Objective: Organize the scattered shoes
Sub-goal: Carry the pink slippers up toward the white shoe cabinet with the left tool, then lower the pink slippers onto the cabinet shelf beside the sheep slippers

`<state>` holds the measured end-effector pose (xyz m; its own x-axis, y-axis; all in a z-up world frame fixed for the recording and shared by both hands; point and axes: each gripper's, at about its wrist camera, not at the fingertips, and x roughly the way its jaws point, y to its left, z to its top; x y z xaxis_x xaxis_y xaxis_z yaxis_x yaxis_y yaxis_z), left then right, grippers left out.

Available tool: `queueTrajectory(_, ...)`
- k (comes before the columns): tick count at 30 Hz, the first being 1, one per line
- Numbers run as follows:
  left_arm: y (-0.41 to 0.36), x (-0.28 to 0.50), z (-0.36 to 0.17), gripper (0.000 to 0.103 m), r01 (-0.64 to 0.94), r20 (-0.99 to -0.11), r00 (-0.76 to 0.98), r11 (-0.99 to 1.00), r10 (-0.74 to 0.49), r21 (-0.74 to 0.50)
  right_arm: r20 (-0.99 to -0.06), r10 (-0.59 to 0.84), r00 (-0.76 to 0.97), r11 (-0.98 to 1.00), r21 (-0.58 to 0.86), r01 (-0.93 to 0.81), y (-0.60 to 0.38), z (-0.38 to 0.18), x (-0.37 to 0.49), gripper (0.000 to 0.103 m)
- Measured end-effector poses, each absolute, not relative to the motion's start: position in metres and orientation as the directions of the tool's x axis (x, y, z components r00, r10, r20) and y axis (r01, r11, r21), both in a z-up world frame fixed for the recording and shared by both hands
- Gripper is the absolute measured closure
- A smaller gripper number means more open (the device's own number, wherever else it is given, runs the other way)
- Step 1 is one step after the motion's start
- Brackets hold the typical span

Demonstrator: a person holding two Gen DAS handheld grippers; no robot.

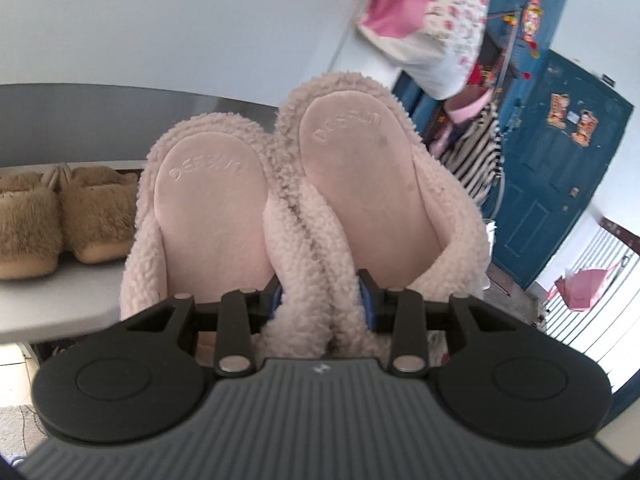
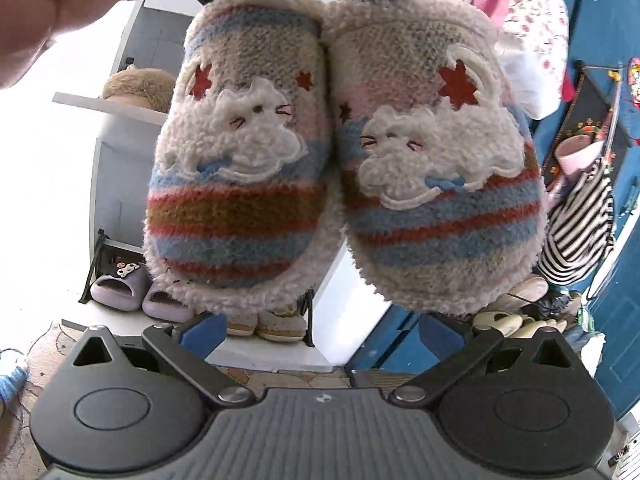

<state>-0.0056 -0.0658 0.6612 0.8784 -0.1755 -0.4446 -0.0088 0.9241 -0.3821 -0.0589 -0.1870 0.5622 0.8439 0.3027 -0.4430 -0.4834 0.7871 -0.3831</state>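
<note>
Left wrist view: the left gripper (image 1: 323, 296) is clamped tight on the fleecy inner edges of the pink slippers (image 1: 304, 200), both lifted together, insoles facing the camera, heels up and away. Far left, tan furry slippers (image 1: 60, 220) sit on a white shelf (image 1: 60, 312); a blue door (image 1: 560, 184) stands right.

Right wrist view: the right gripper (image 2: 318, 330) is spread wide, gripping nothing. The same slippers hang just above and beyond its fingers, striped bunny tops showing. Purple sandals (image 2: 132, 292) rest lower left; a hand (image 2: 60, 8) fills the top-left corner.
</note>
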Motion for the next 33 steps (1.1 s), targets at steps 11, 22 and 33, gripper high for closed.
queueTrajectory(11, -0.042, 0.027, 0.667, 0.068, -0.071, -0.494, 0.859, 0.923, -0.136, -0.377, -0.495, 0.330, 0.804, 0.778, -0.339, -0.529, -0.169, 0.575, -0.031, 0.001)
queueTrajectory(22, -0.023, 0.056, 0.660, 0.068, -0.096, -0.547, 0.821, 0.904, -0.165, -0.417, -0.505, 0.333, 0.796, 0.777, -0.332, -0.535, -0.168, 0.575, -0.019, 0.001)
queueTrajectory(33, -0.002, 0.100, 0.655, 0.064, -0.082, -0.626, 0.741, 0.892, -0.243, -0.444, -0.452, 0.322, 0.832, 0.790, -0.355, -0.499, -0.165, 0.587, -0.016, 0.001)
